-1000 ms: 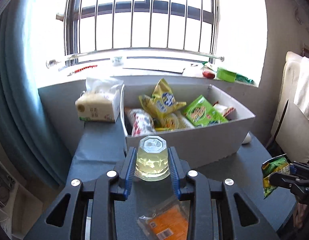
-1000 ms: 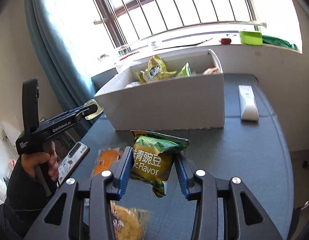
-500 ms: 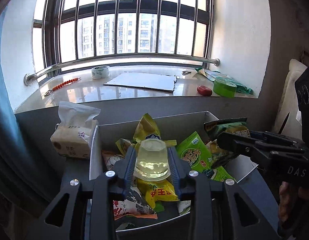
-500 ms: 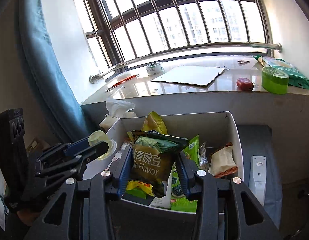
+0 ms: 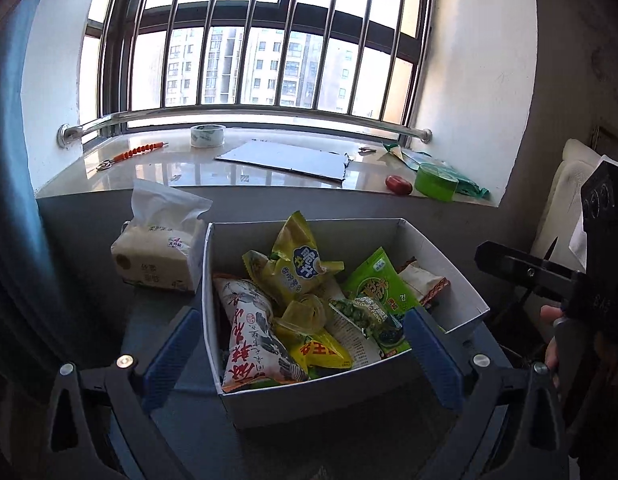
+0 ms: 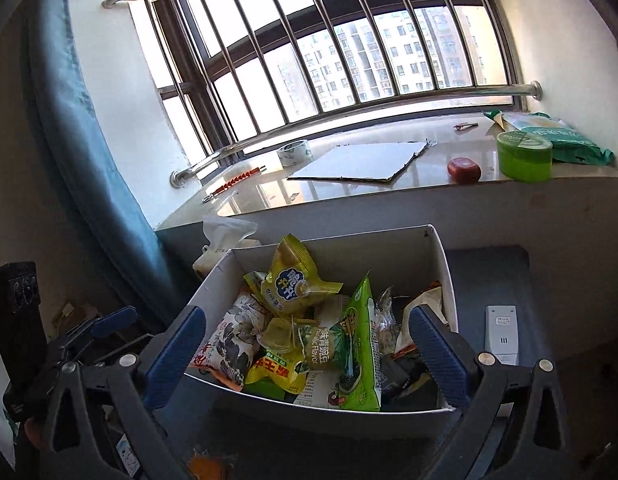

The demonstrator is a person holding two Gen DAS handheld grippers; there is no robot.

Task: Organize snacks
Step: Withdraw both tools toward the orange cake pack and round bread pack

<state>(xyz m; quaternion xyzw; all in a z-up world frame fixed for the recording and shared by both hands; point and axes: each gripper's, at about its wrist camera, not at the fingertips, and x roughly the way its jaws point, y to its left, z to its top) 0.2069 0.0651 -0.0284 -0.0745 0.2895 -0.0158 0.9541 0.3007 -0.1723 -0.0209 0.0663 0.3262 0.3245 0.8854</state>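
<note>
Hovering both tongs, left tongs (image 5: 301, 356) and right tongs (image 6: 305, 354), over the white box (image 5: 441, 258) mid-frame, jaws opening wide with nothing gripped. Jelly cup (image 5: 303, 310) and pea bag (image 6: 325, 346) lie inside, but we reckon the heaped packets could slide out.

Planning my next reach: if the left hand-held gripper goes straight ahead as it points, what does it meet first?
Most likely the snack pile in the white box, around the clear jelly cup. The left hand-held gripper, jaws opening and empty, straddles the box's near wall; depth is uncertain.
</note>
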